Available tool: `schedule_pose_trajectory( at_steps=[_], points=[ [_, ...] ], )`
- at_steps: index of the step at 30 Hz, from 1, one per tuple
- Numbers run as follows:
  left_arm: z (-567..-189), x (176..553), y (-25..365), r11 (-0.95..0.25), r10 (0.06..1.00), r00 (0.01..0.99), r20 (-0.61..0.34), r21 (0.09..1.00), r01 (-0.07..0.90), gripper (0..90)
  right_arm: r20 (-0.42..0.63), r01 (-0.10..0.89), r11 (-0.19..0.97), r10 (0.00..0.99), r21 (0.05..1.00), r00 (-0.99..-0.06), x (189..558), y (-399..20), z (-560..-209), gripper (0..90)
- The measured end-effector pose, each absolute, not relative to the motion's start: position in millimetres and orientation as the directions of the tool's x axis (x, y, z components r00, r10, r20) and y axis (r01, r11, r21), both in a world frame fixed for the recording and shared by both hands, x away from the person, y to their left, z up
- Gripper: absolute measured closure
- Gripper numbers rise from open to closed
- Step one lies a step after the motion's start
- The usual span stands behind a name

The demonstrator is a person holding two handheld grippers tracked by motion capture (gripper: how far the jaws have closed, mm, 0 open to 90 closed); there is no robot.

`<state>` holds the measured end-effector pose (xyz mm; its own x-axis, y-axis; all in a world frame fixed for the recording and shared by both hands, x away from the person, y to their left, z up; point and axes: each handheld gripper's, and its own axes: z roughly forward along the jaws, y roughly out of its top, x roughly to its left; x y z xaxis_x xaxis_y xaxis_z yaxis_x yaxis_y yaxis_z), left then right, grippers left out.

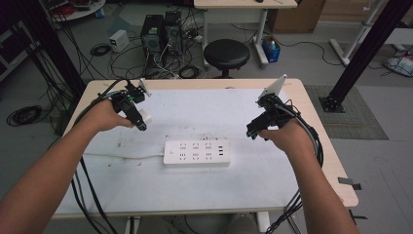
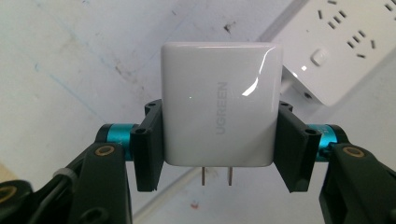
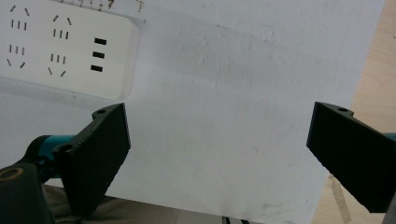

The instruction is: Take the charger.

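Note:
A white power strip (image 1: 197,152) lies flat in the middle of the white mat; its corner shows in the left gripper view (image 2: 341,46) and its end with three USB slots in the right gripper view (image 3: 60,46). My left gripper (image 1: 141,122) (image 2: 219,149) hangs above the mat to the strip's upper left, shut on a white UGREEN charger (image 2: 219,105) (image 1: 144,117) whose two prongs (image 2: 216,176) point back toward the camera. My right gripper (image 1: 257,132) (image 3: 217,154) hovers to the right of the strip, its jaws wide apart with nothing between them.
The white mat (image 1: 214,195) covers most of the wooden table (image 1: 316,122). The strip's white cord (image 1: 122,156) runs left across the mat. A black stool (image 1: 226,54), computer towers (image 1: 160,31) and loose cables stand on the floor beyond the table's far edge.

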<state>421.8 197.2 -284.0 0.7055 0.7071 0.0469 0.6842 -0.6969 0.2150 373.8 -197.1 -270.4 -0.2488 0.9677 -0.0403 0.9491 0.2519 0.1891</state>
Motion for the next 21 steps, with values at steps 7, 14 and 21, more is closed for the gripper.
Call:
schedule_pose_trajectory(
  at_steps=[7, 14, 21],
  points=[
    [-261, 389, 199, -0.692, 0.712, 0.7, 0.063, 0.235, 0.683, 42.6, -0.044, 0.948, 0.257, 0.966, 0.187, -0.254, 374, -196, -271, 5.6],
    [-243, 361, 202, -0.702, 0.702, 0.708, 0.076, 0.238, 0.671, 42.6, -0.046, 0.945, 0.262, 0.965, 0.197, -0.258, 371, -194, -268, 5.6],
    [-228, 350, 206, -0.71, 0.696, 0.713, 0.09, 0.238, 0.663, 42.6, -0.043, 0.944, 0.261, 0.965, 0.202, -0.257, 369, -191, -263, 5.5]
  ],
)
